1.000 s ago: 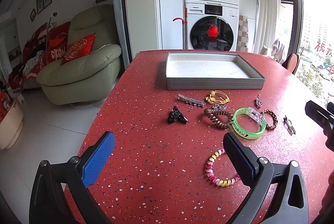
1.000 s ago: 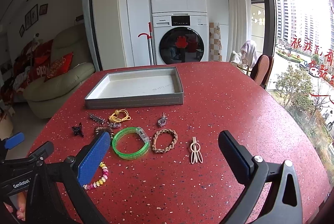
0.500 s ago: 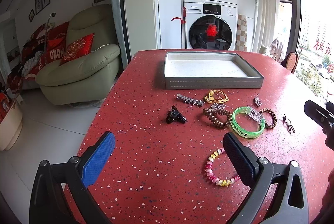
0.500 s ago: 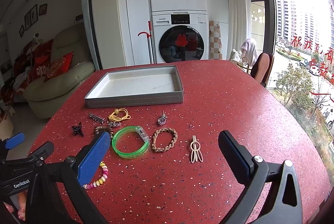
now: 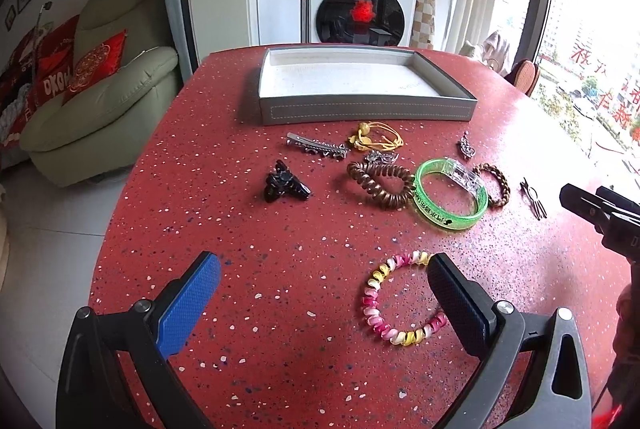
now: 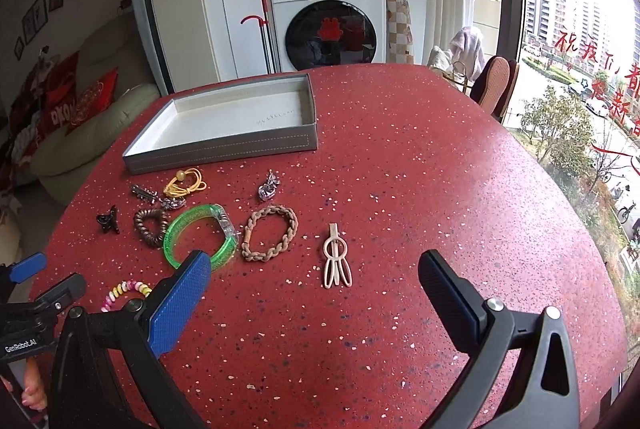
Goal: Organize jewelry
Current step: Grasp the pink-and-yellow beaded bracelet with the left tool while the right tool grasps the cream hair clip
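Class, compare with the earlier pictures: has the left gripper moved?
Yes. The left gripper has advanced toward the tray, lower over the table; the coiled bracelet now reaches its right finger.

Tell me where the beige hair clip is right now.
The beige hair clip lies flat on the red table, centred ahead of the open right gripper, just right of the braided brown bracelet.

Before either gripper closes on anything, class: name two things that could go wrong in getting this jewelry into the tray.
1. The green bangle touches the brown coil tie and overlaps the braided bracelet; lifting one may drag another.
2. The beige clip lies flat on the table, so the open right gripper might slip off it.
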